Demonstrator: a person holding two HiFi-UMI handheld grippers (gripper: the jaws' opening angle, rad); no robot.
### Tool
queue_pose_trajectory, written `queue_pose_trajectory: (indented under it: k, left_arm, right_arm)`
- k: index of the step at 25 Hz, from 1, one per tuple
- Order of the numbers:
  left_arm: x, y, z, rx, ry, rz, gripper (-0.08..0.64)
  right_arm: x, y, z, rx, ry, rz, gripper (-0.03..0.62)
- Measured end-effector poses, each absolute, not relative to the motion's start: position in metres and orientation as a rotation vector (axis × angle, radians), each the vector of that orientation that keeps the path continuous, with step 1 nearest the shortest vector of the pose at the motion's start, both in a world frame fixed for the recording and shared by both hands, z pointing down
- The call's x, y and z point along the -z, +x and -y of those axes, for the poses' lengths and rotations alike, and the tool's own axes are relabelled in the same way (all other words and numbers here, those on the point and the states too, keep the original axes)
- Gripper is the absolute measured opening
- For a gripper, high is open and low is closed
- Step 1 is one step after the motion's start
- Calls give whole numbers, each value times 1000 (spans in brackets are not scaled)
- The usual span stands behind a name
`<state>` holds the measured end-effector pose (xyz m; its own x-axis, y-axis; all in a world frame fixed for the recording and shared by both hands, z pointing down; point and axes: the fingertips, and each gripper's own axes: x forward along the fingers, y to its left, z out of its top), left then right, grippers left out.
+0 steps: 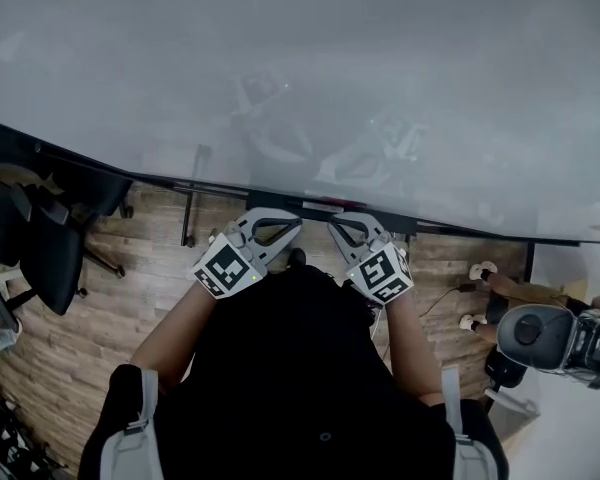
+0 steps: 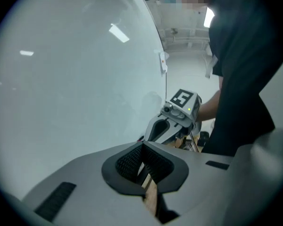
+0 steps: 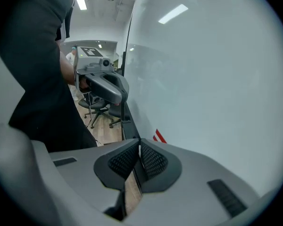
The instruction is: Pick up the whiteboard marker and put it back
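Black shirt [image 1: 310, 368] sits nearest, and just beyond it left gripper [image 1: 292, 220] and right gripper [image 1: 333, 224] each have jaws pressed together on nothing, so pickup looks unstarted; the marker [image 3: 159, 136] is perhaps that red sliver low by the whiteboard [image 1: 380, 58]

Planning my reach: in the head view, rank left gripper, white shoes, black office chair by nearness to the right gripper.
1. Left gripper, just beside the right gripper.
2. White shoes, floor at right.
3. Black office chair, far left.
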<state>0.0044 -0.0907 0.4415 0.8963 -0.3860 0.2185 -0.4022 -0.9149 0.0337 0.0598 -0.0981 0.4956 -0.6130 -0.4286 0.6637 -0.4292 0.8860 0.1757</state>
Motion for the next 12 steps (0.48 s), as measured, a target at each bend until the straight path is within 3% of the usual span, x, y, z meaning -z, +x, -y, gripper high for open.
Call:
queue_pose_trajectory:
  k: [4,12]
  left_arm:
    - [-455,-3,83,-477,3044,580,12]
    - [-464,-17,81,-476,3013,606,12]
  right_arm:
    - [-519,50,99,-21,551,2242,21]
    - [-543,36,101,11,502,2195,21]
